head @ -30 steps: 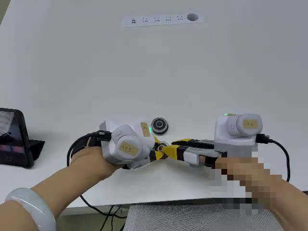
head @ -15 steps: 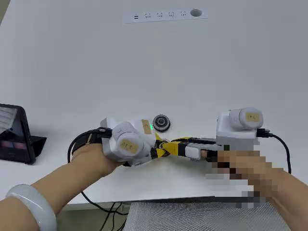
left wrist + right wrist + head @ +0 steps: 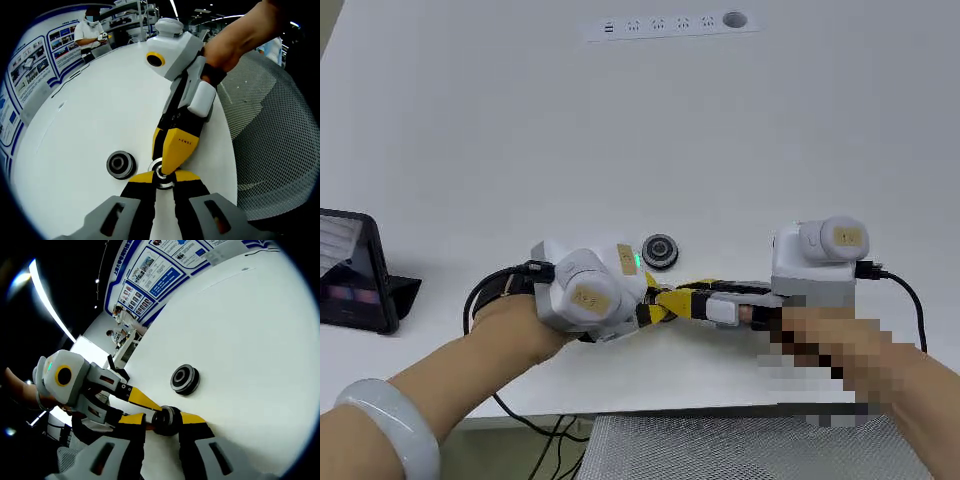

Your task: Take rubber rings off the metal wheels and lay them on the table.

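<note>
A small metal wheel with a black rubber ring (image 3: pixel 657 301) is held just above the white table (image 3: pixel 740 130), near its front edge. My left gripper (image 3: pixel 646 308) is shut on it from the left. From the right, my right gripper (image 3: pixel 667 300) is shut on it too. In the left gripper view the wheel (image 3: pixel 161 173) sits between my yellow tips (image 3: pixel 161 177), with the right gripper (image 3: pixel 176 146) reaching in from above. The right gripper view has the wheel (image 3: pixel 166 420) between its own jaws. A second ringed wheel (image 3: pixel 660 250) (image 3: pixel 120 164) (image 3: pixel 185 378) lies flat just behind.
A white power strip (image 3: pixel 670 22) lies at the table's far edge. A dark tablet on a stand (image 3: pixel 350 275) is at the left. Black cables (image 3: pixel 910 300) trail from both grippers. A mesh chair seat (image 3: pixel 720 445) is below the front edge.
Both grippers stay closed on the same wheel at the same spot. The right gripper's body has shifted slightly. The second wheel has not moved.
</note>
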